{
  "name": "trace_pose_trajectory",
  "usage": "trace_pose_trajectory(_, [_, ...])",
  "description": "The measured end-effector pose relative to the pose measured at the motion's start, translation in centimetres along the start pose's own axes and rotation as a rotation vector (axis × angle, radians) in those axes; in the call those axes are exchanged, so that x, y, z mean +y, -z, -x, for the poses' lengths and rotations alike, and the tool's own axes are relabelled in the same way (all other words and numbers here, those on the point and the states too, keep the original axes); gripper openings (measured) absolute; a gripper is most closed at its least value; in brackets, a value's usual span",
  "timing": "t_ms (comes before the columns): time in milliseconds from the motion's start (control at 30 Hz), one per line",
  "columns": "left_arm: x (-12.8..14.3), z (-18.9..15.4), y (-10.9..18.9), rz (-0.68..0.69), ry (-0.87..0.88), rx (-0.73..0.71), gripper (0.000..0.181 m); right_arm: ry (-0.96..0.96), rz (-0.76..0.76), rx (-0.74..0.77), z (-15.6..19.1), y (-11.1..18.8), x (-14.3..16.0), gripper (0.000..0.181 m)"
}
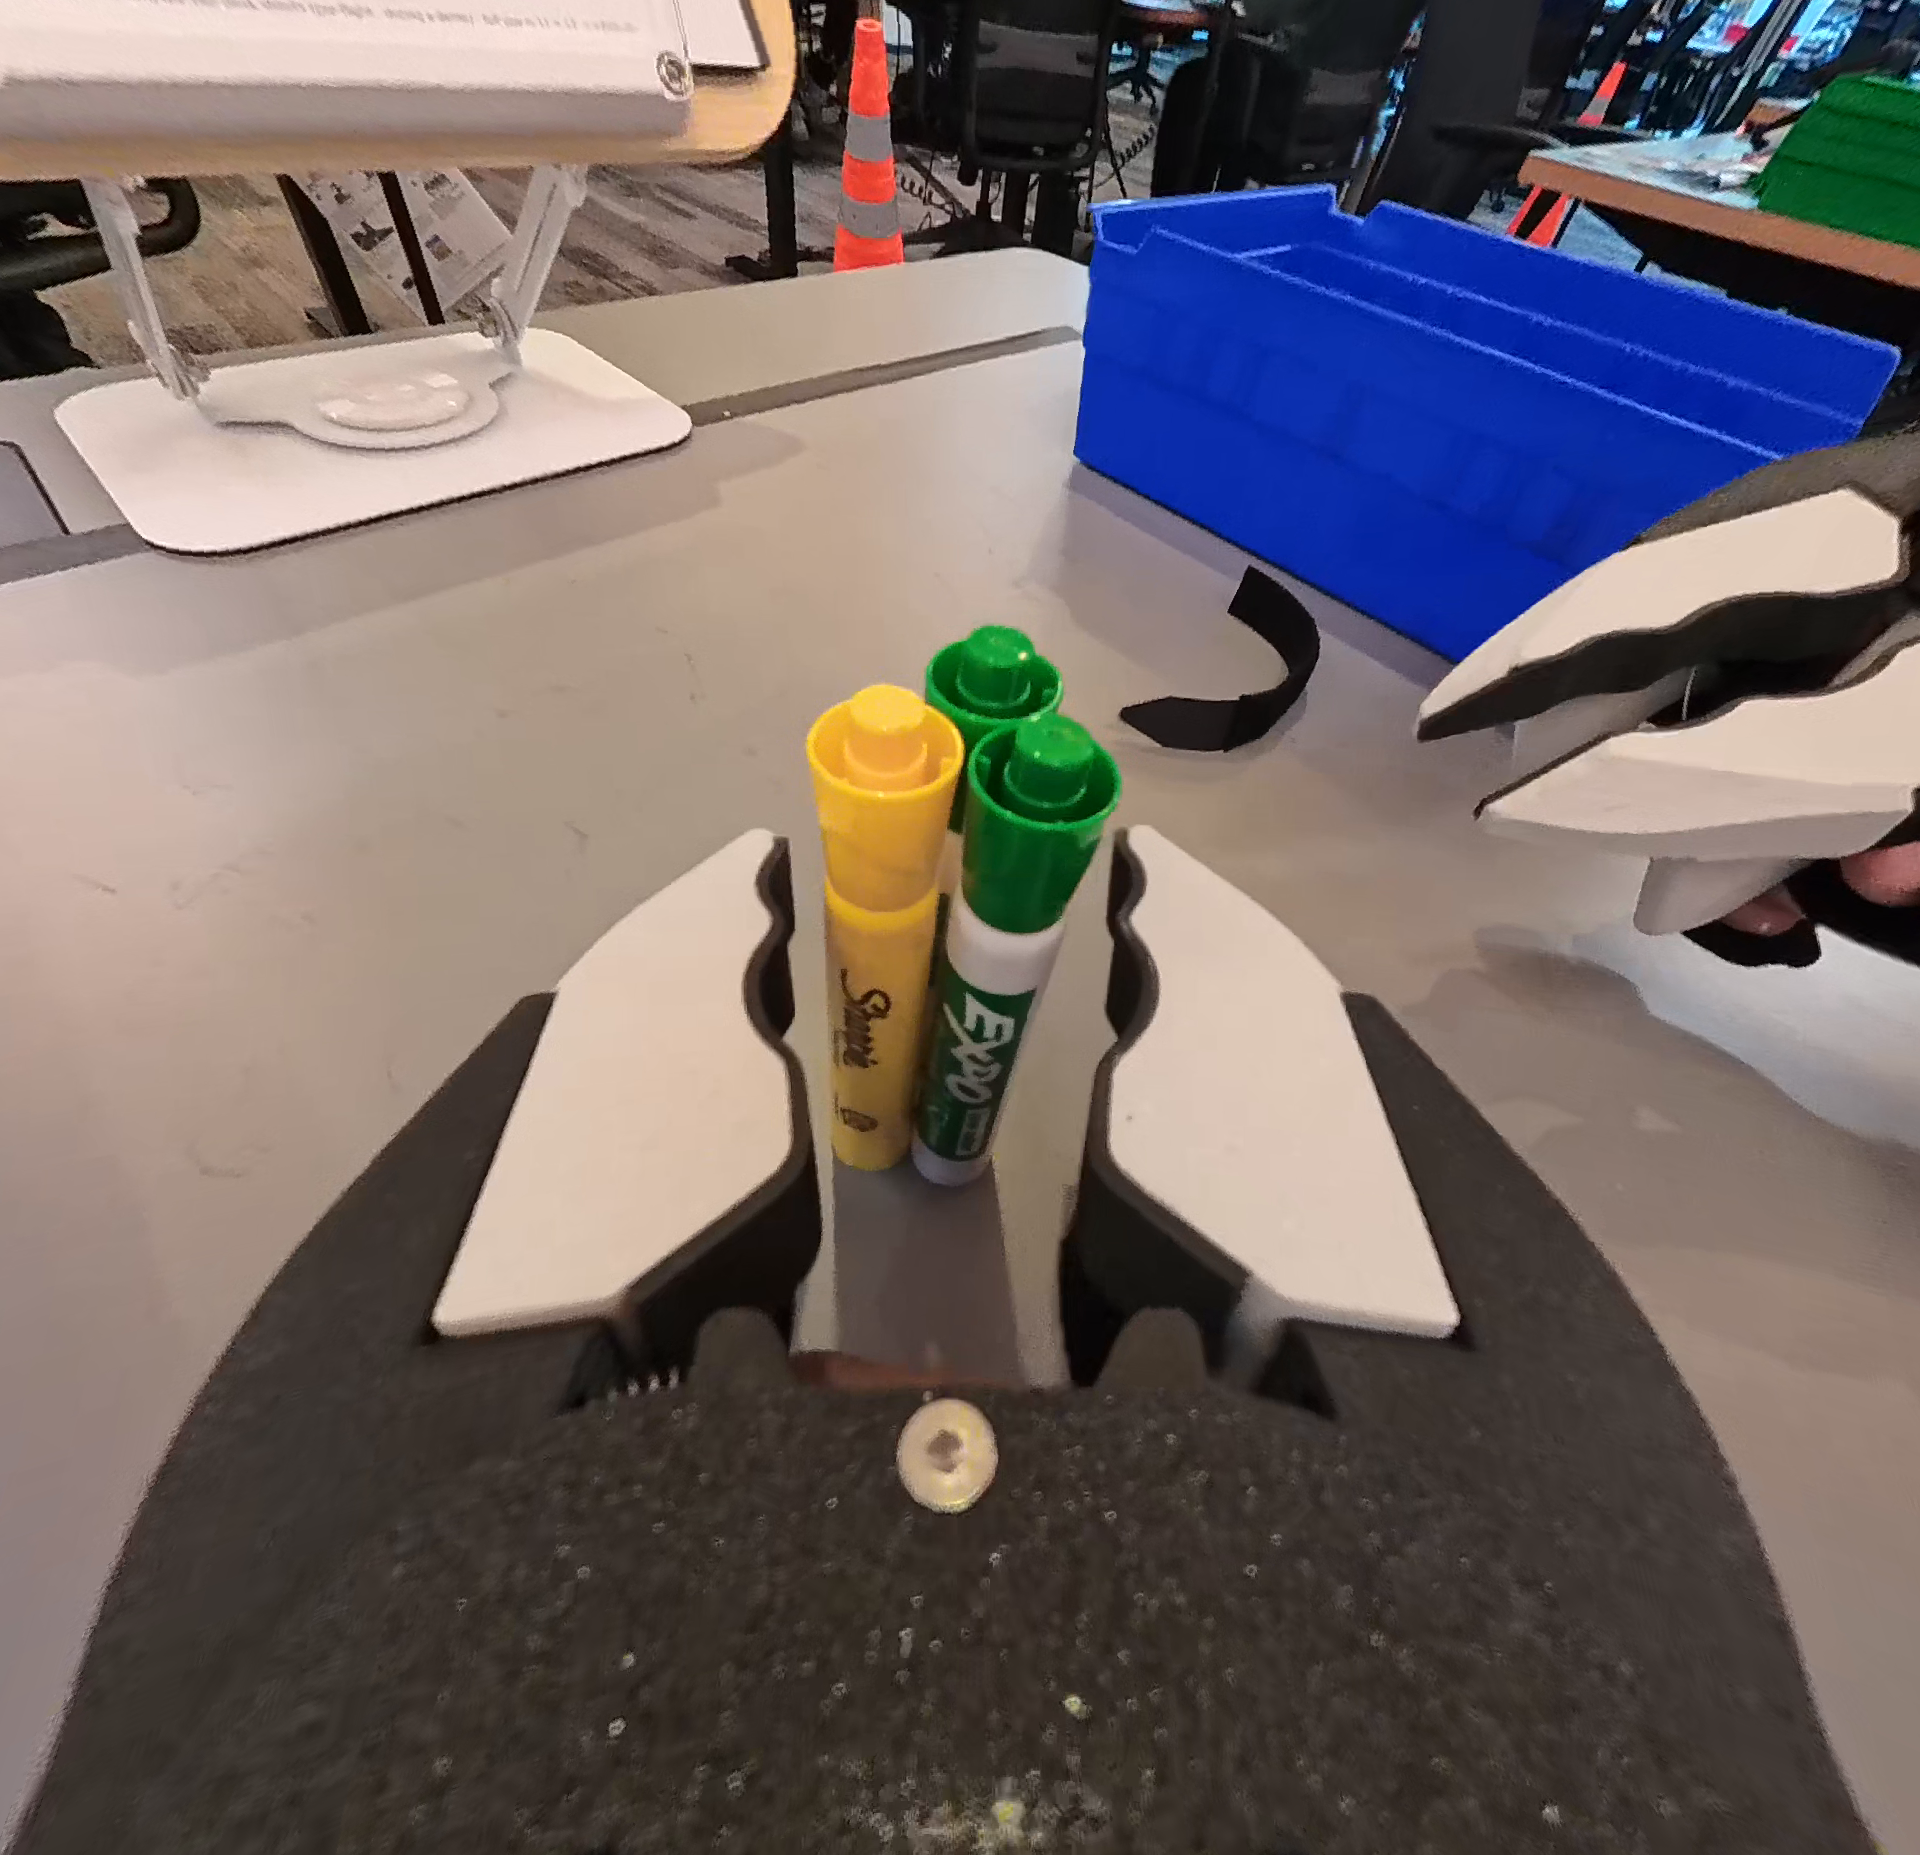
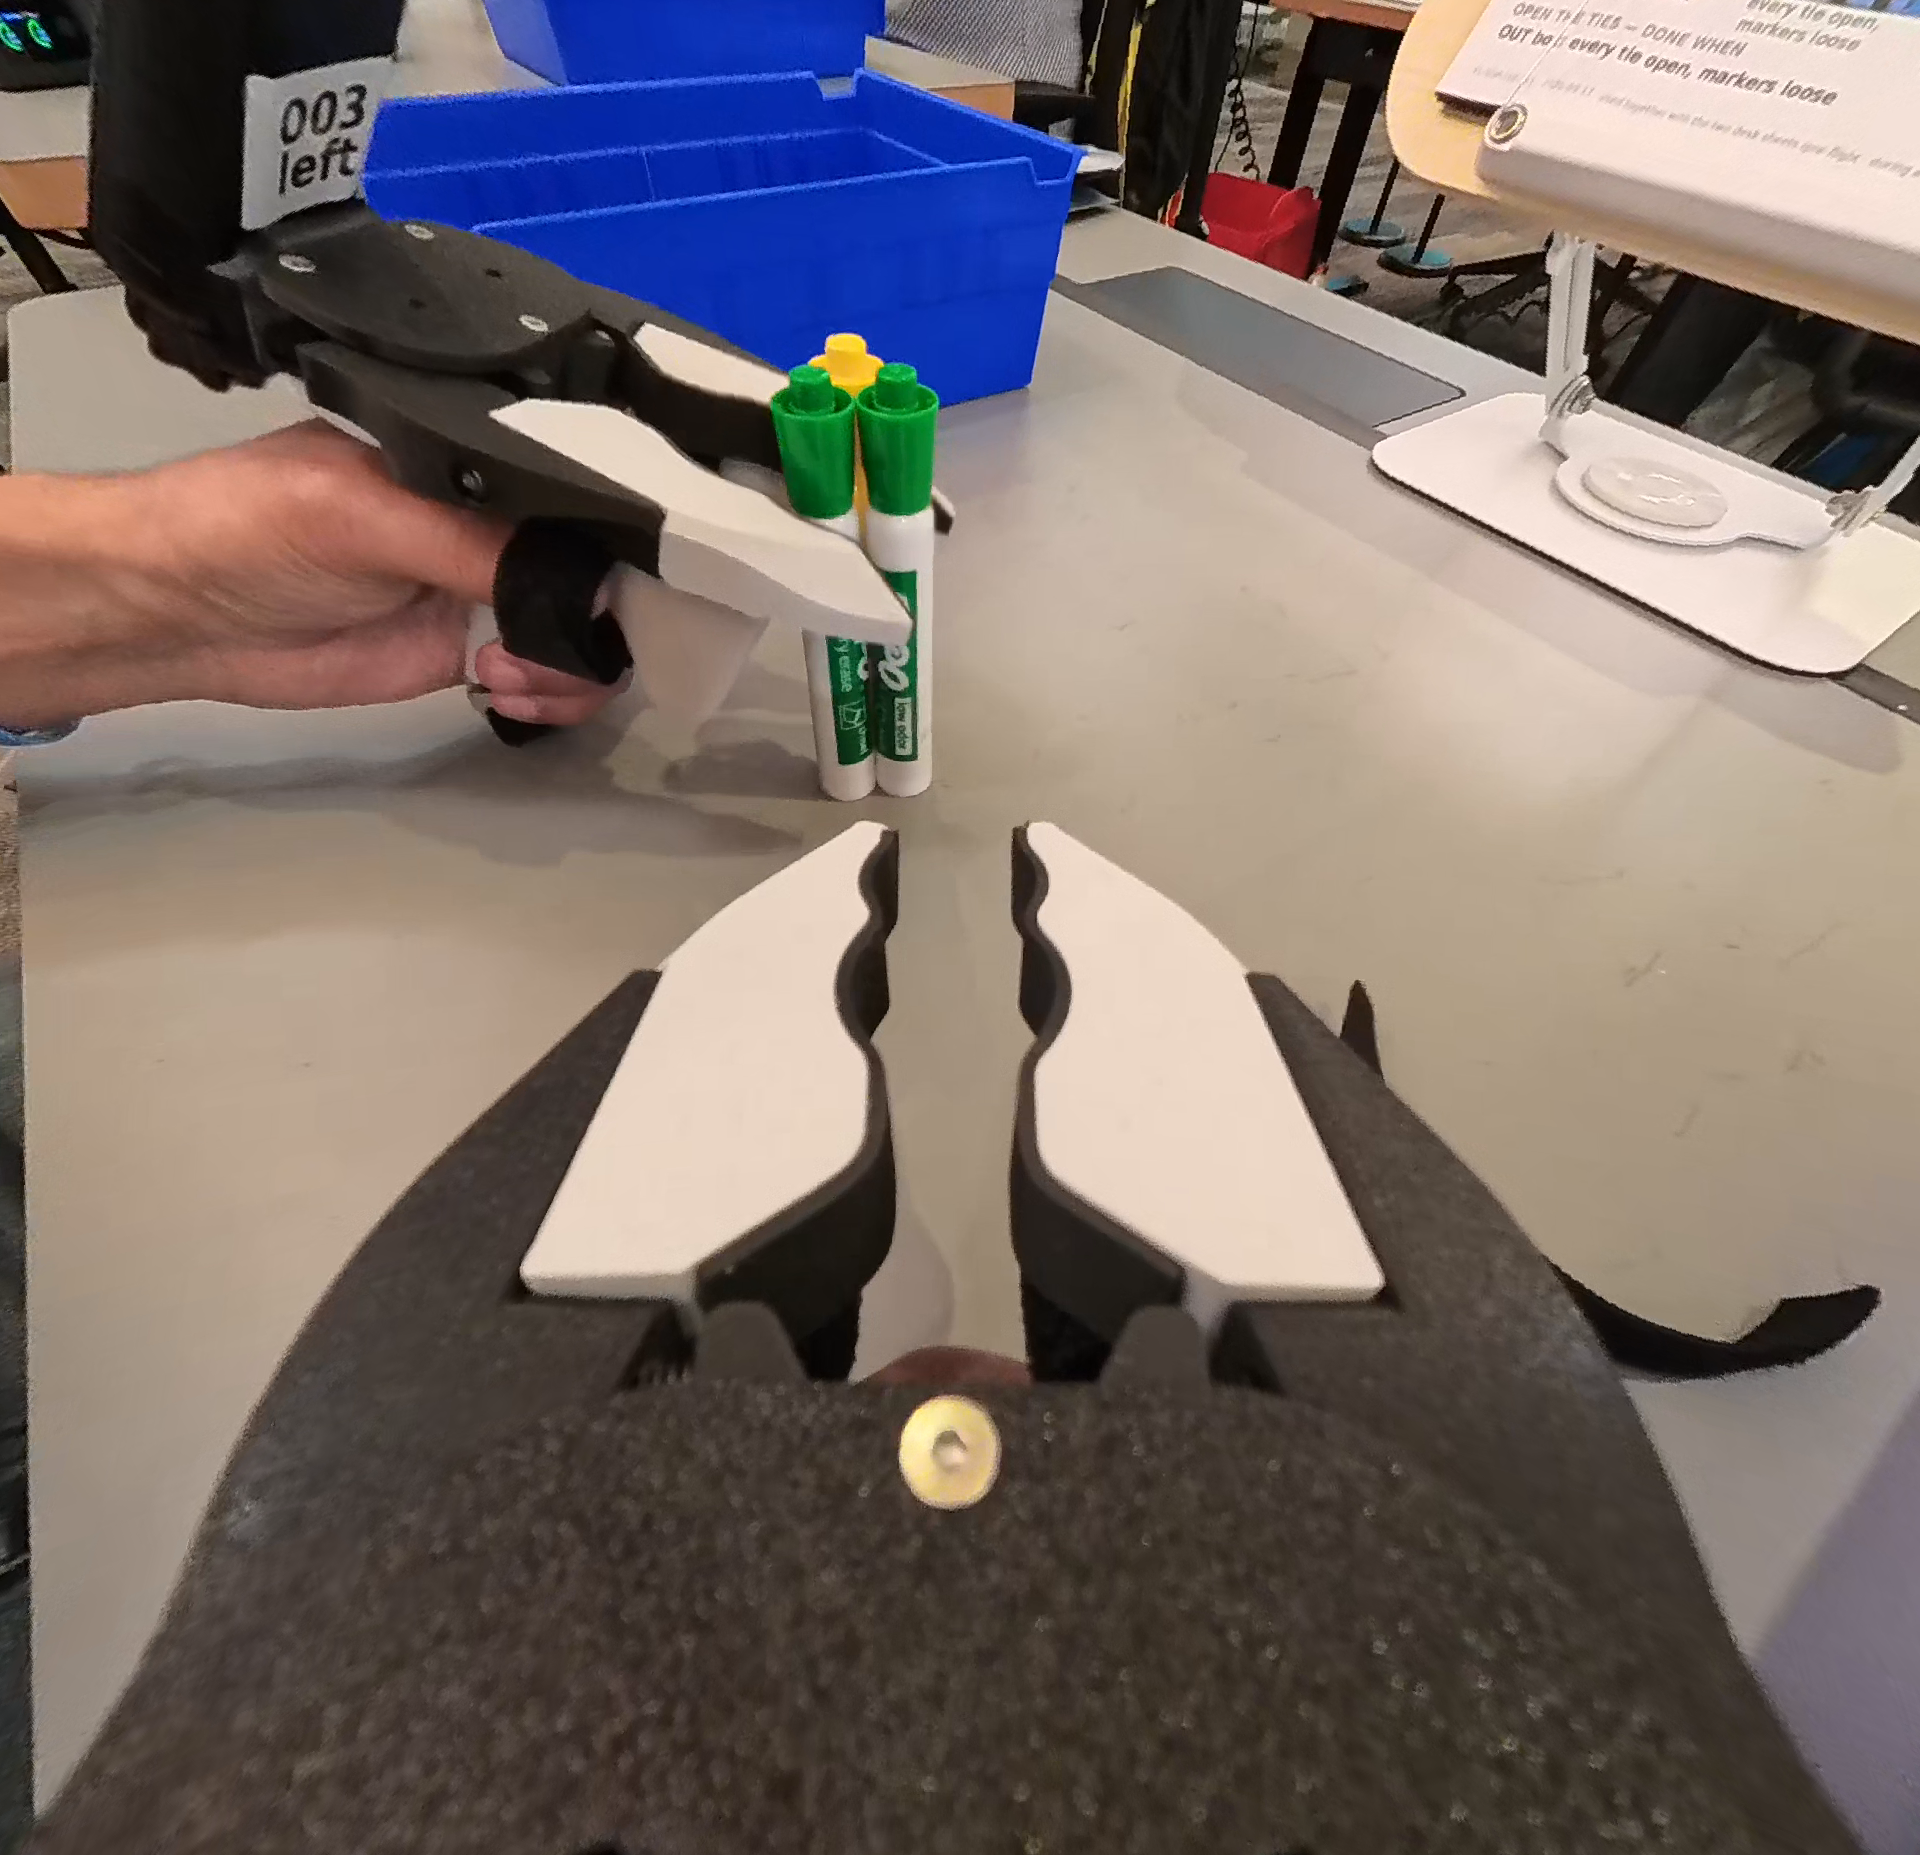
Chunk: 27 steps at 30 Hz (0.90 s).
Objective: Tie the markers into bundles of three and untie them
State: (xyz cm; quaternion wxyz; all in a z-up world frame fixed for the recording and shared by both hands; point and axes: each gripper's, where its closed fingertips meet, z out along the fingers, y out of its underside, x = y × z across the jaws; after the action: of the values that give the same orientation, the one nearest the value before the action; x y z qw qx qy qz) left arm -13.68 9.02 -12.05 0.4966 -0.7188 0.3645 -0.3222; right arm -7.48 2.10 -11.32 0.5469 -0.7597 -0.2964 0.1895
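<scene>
On the left of the grey table (image 1: 416, 766), a white document stand (image 1: 364, 423) is seen in the left wrist view. In the middle, three markers are held upright on the table, close together: a yellow marker (image 1: 878, 932), a green marker (image 1: 1013, 932) beside it, and a second green marker (image 1: 992, 678) behind them. The left gripper (image 1: 945, 922) is placed around them; its fingers (image 1: 665, 1067) are spread on both sides, and a thin gap is visible next to the right finger, so it cannot be told if the markers are really pinched. To the right, a black strap (image 1: 1247, 678) is lying loose on the table, in front of a blue bin (image 1: 1455, 423). At the far right edge the right gripper (image 1: 1455, 766) is seen, with its tips only slightly apart.

In the right wrist view, the left gripper (image 2: 914, 569) is held by a hand (image 2: 260, 579) at the left, around the two green markers (image 2: 873, 579). The right gripper (image 2: 951, 839) is kept a little open, nothing between its fingers, near the markers' bases.
</scene>
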Motion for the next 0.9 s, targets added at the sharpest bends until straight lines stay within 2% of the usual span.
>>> trace_pose_trajectory(200, [-0.3, 0.0, -0.6, -0.006, -0.005, -0.023, 0.066, -0.003, 0.008, -0.01, 0.2, -0.1, 0.2, 0.02])
trace_pose_trajectory(467, [0.0, 0.4, -1.4, 0.045, -0.038, -0.077, 0.059, -0.006, 0.007, -0.011, 0.1, 0.0, 0.2, 0.02])
trace_pose_trajectory(900, [-0.5, 0.4, -1.0, 0.097, -0.035, -0.116, 0.058, -0.013, 0.01, -0.019, 0.2, -0.1, 0.3, 0.02])
